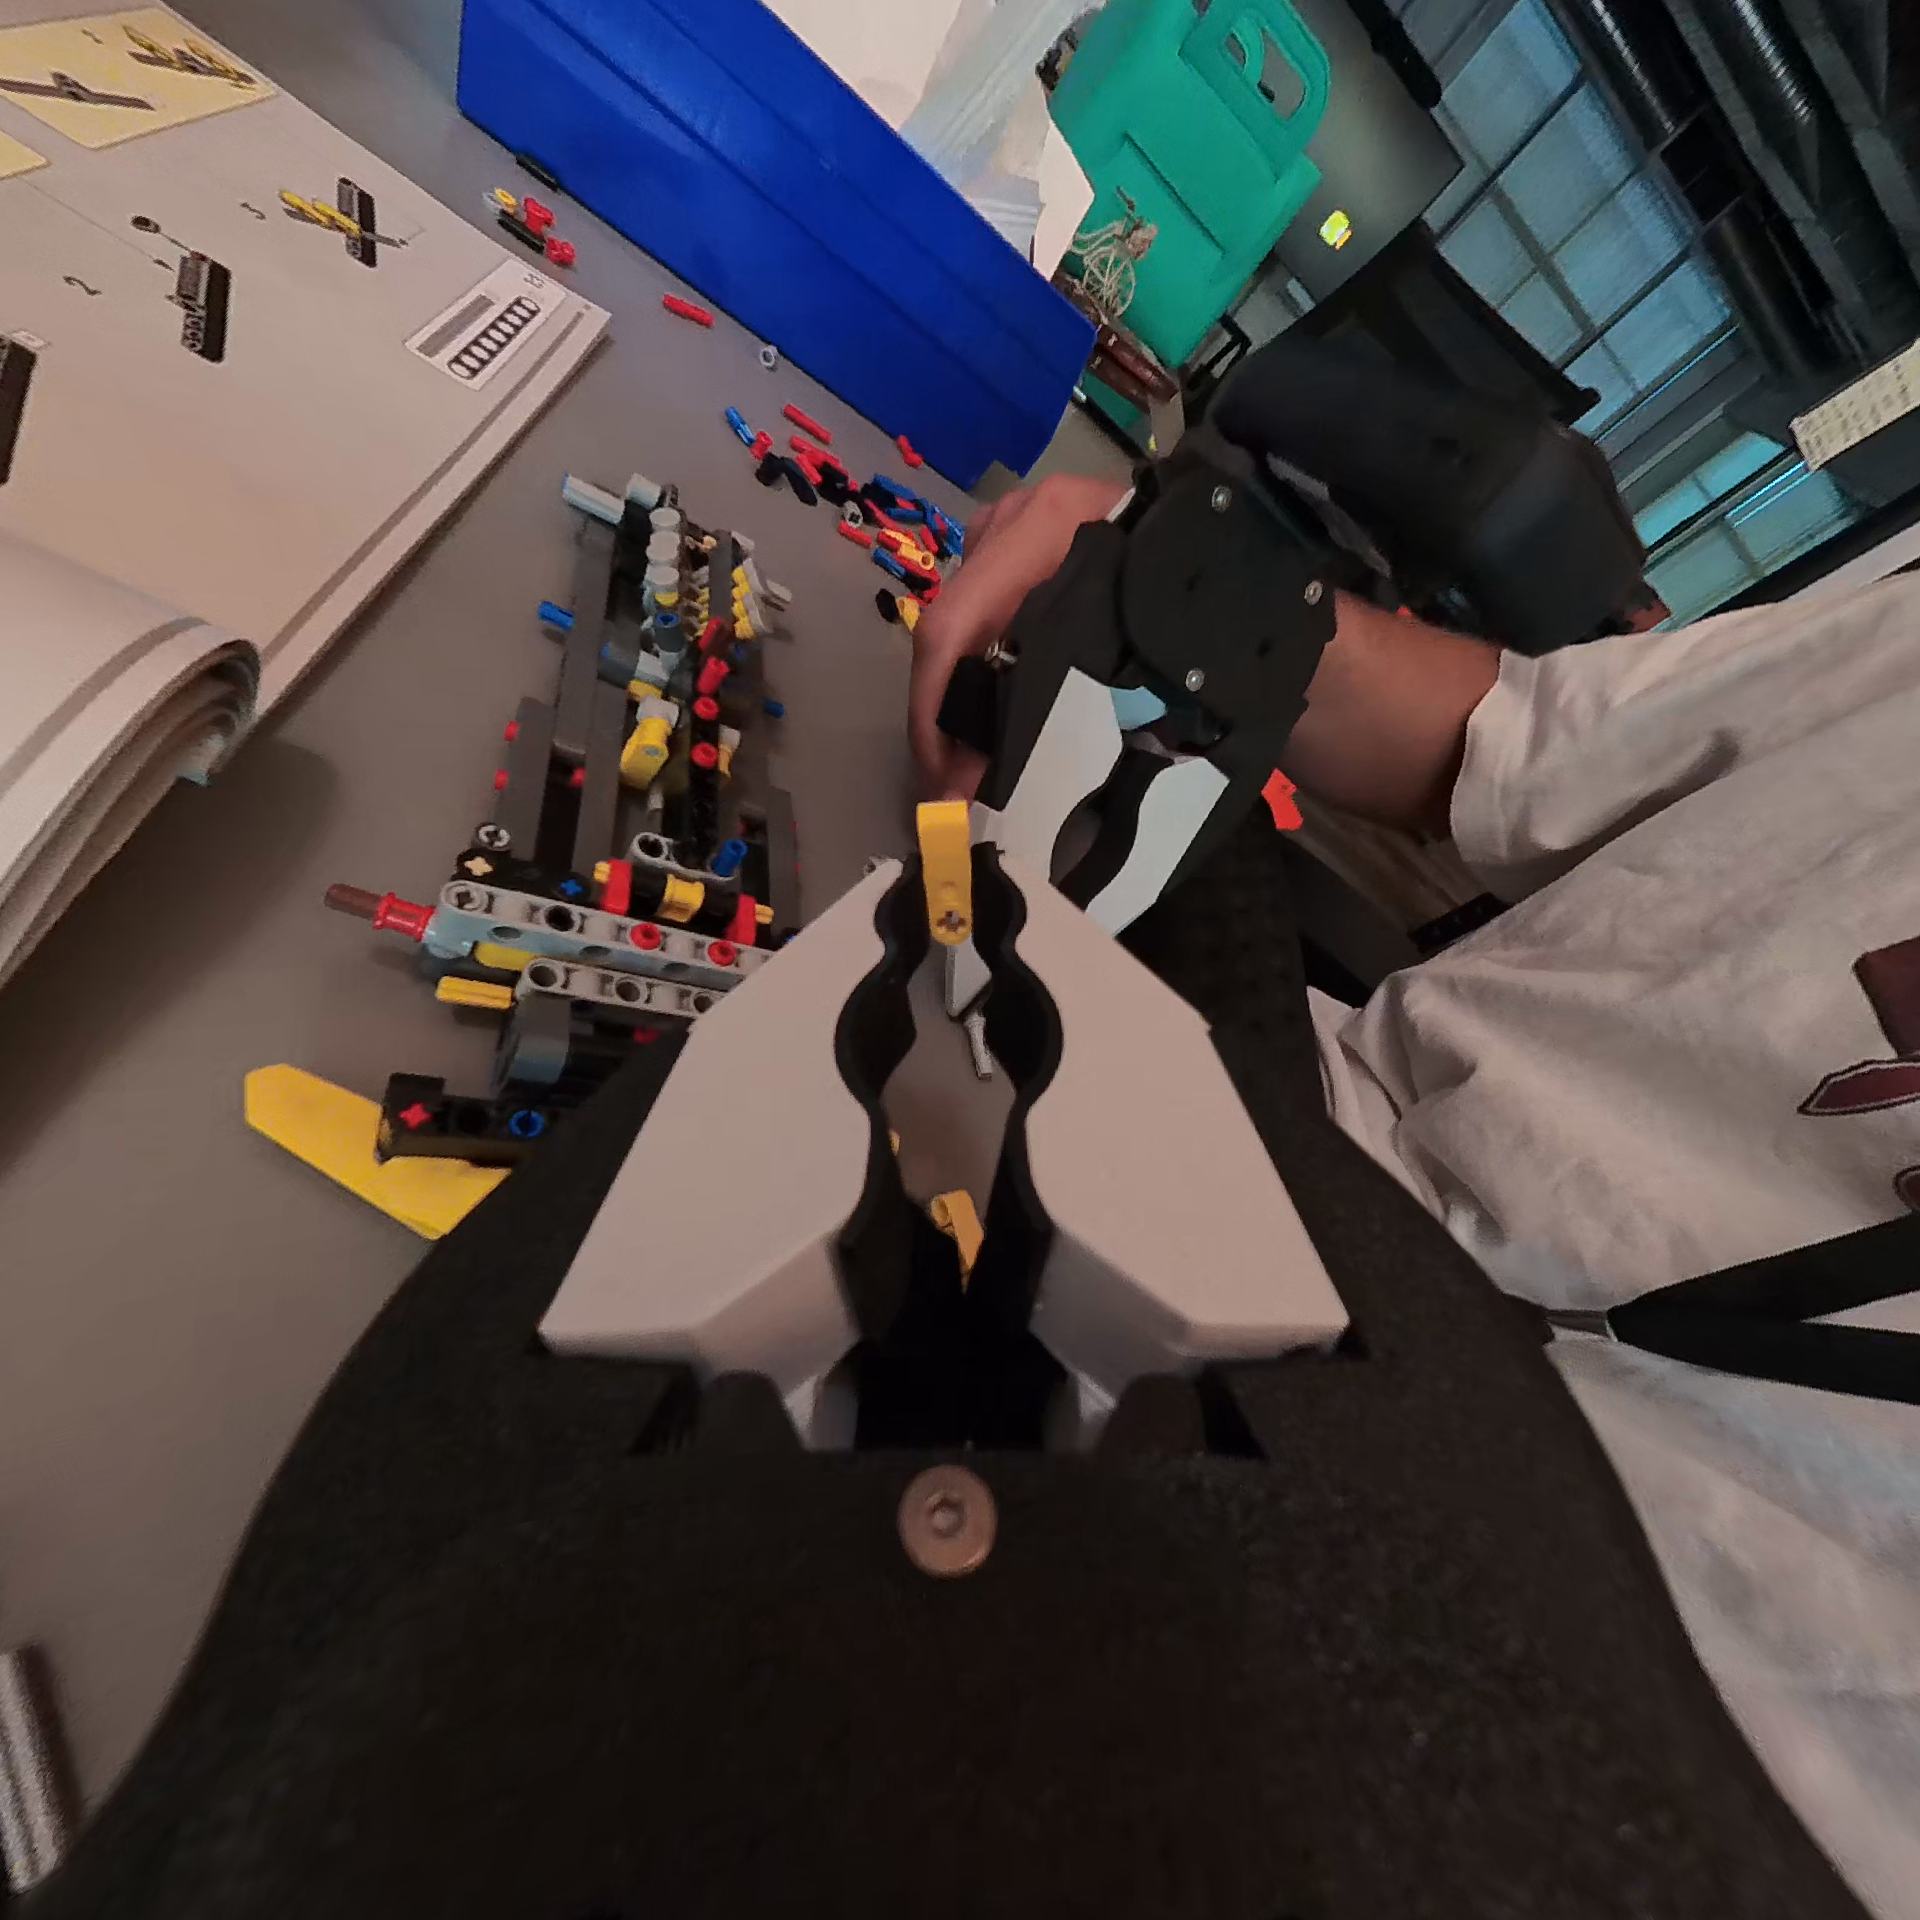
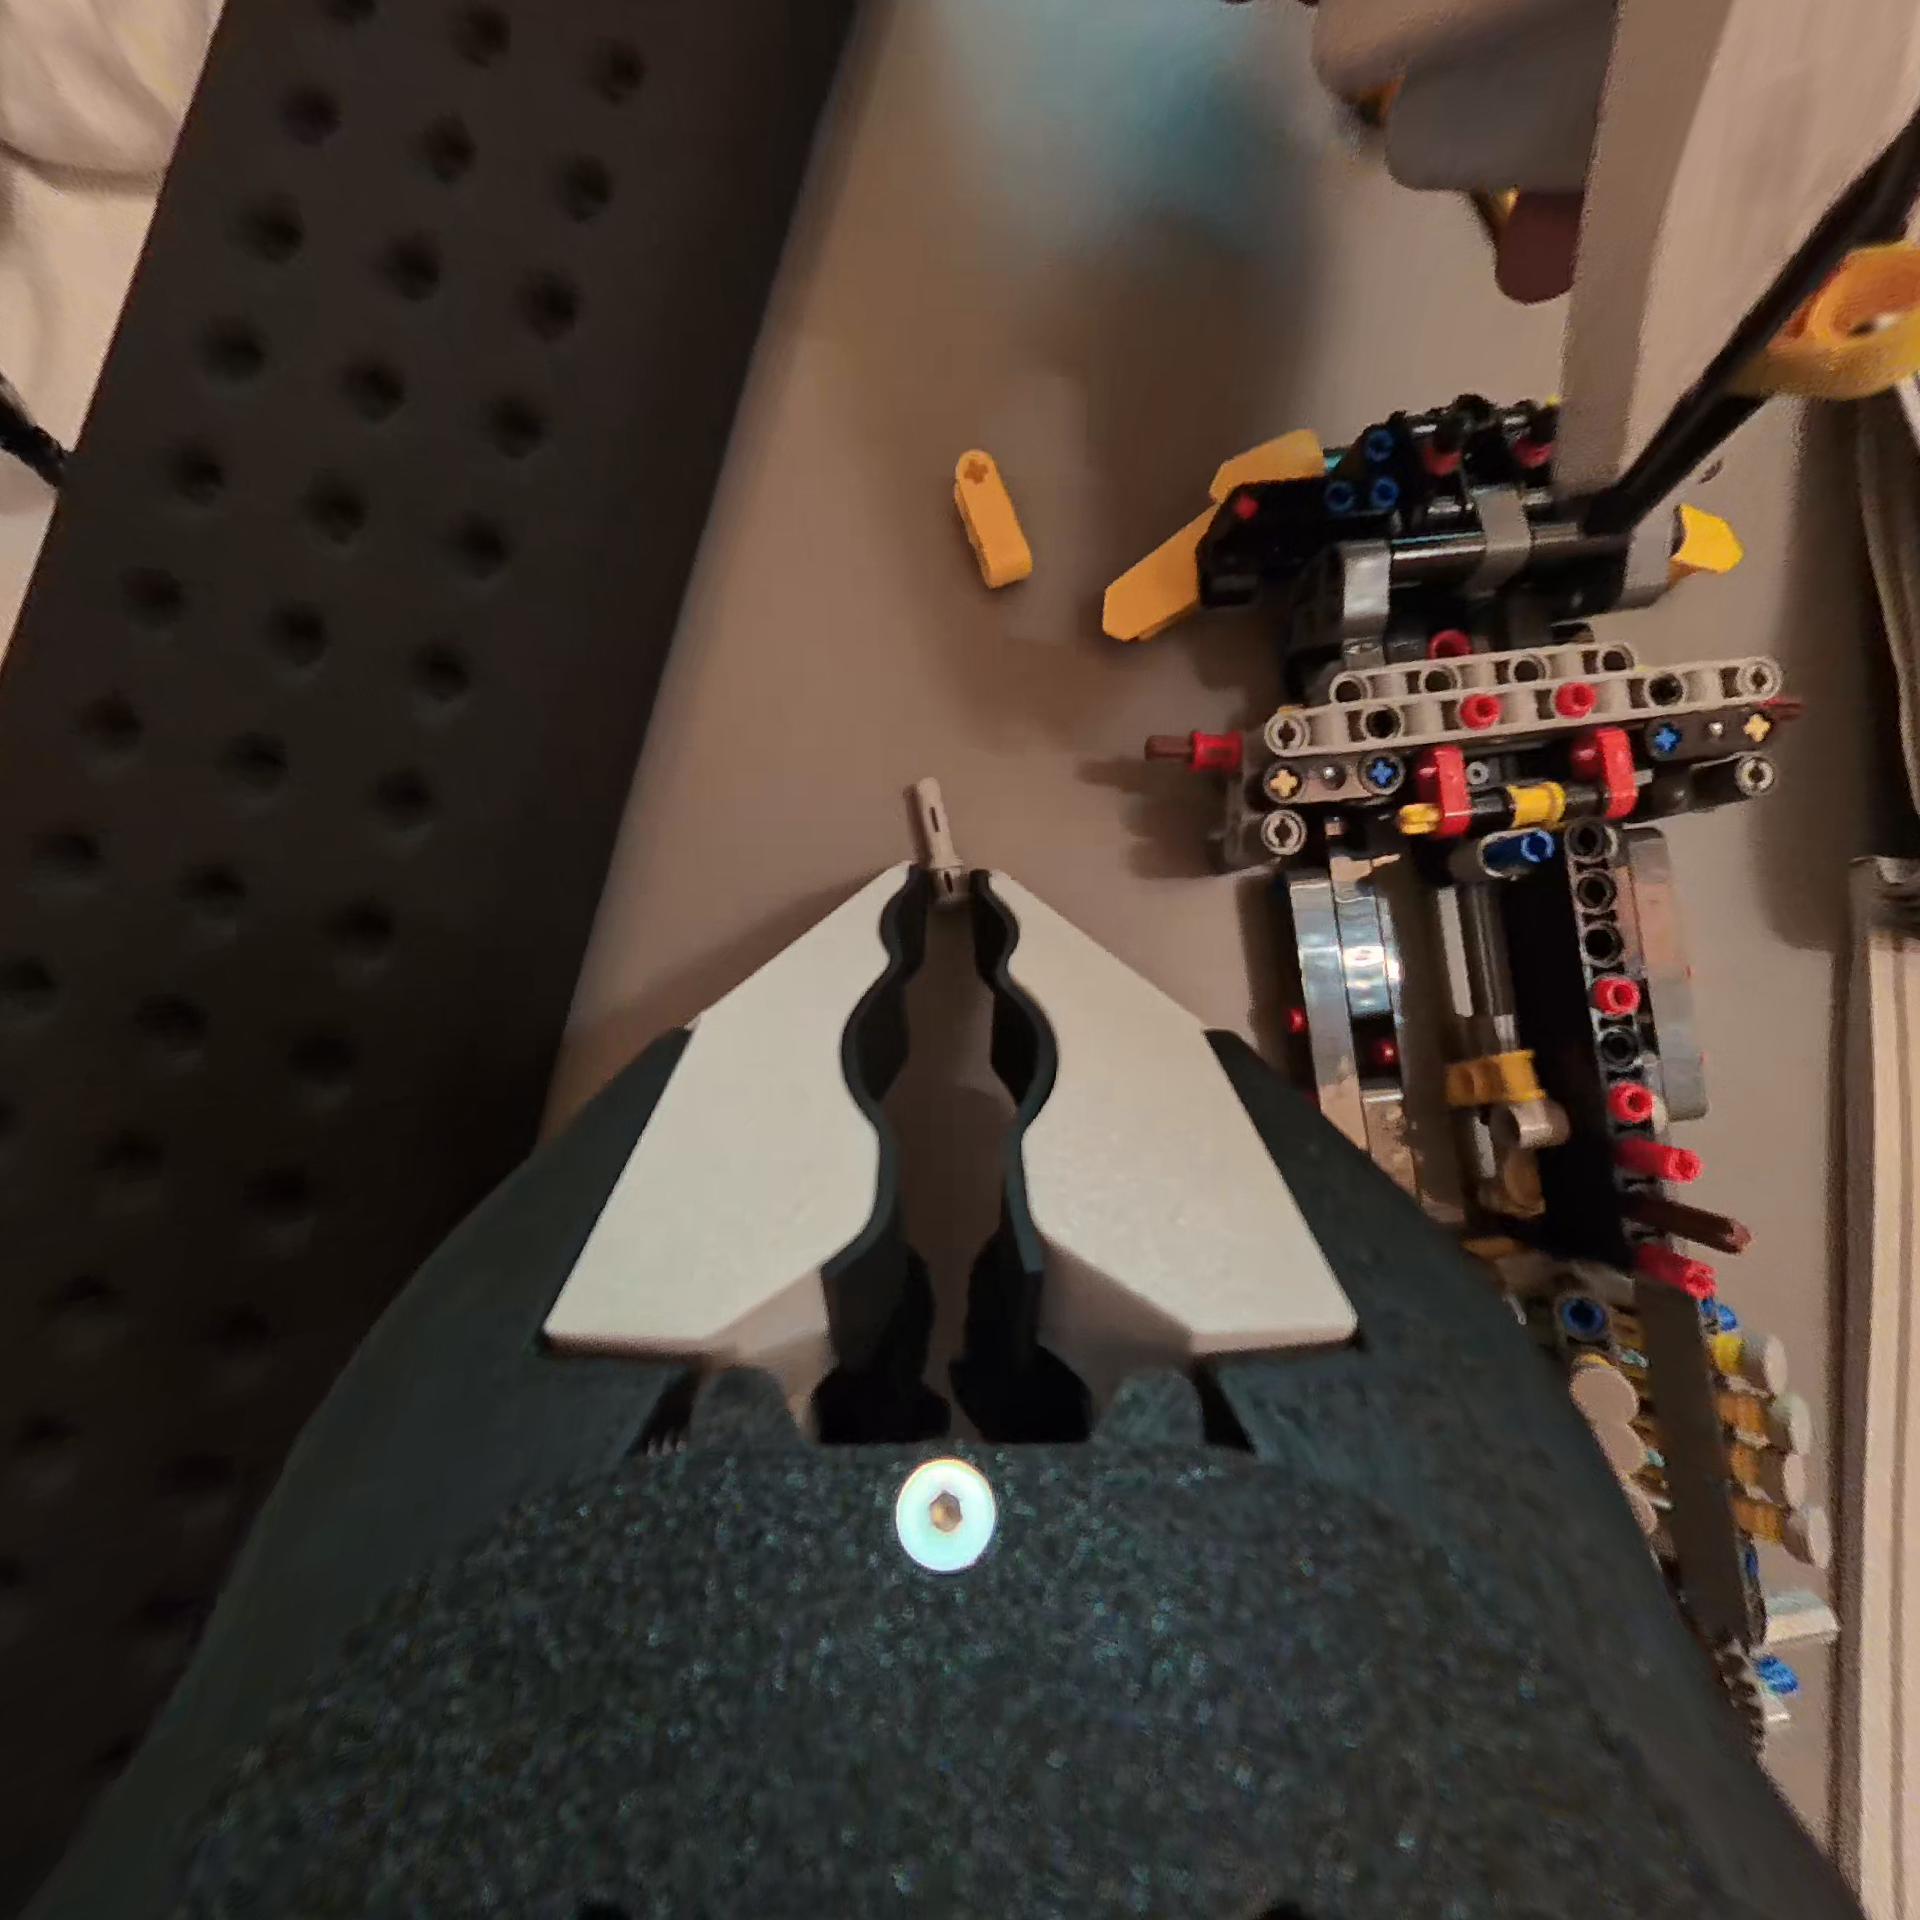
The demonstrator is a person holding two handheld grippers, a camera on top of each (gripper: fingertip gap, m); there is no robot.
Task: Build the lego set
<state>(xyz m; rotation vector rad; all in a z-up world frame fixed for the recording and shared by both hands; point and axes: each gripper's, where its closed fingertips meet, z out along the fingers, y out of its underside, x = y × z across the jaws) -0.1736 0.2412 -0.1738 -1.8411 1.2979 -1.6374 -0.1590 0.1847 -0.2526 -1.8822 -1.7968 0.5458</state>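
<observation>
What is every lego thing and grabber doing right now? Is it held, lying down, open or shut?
left gripper: shut on yellow connector
yellow connector: held upright at the fingertips
right gripper: shut on grey pin
grey pin: held, sticking out past the tips
loose yellow piece: lying on the table, untouched
lego model: partly built, lying flat
instruction booklet: open

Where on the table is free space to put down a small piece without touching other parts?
Bare grey table lies between the black perforated panel and the model; only a loose yellow piece lies there. It is crowded around the loose pile near the blue bin, and the booklet covers the far side.
</observation>
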